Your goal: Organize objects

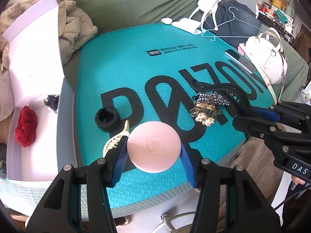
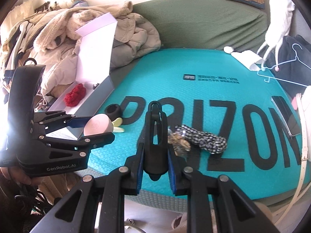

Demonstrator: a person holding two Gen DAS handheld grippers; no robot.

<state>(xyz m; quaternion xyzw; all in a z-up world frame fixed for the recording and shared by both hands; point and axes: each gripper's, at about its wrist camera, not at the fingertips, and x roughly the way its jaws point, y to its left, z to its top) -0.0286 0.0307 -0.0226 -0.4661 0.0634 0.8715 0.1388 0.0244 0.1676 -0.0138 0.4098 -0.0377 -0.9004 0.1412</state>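
The left gripper (image 1: 154,147) is clamped on one round pink case (image 1: 154,146), its blue pads (image 1: 120,160) pressing on either side, above the near edge of the teal mat (image 1: 165,68). The right gripper (image 2: 155,160) is closed tight on one black claw hair clip (image 2: 155,141), which stands up between the fingers over the mat's near middle.

Just beyond the pink case lie one pale yellow hair clip (image 1: 116,137) and, a little farther left, one black rolled band (image 1: 107,119). To the right of the case sits a cluster of small hair clips with two tiny animal faces (image 1: 206,119), touching one black-and-white checked scrunchie (image 1: 211,97). At the far right edge of the mat lies one phone (image 1: 241,61).

Left of the mat is one open white box (image 1: 38,132), lid raised, with one red knitted scrunchie (image 1: 26,129) in it and a small dark item (image 1: 51,102) at its far side, too small to tell what it is.

The mat carries large black lettering and rests on a green-covered sofa (image 1: 132,2). A beige padded jacket (image 1: 75,25) is heaped at far left; one white handbag (image 1: 266,58), one light blue hanger (image 1: 233,23) and dark clothing (image 1: 227,15) lie at far right.
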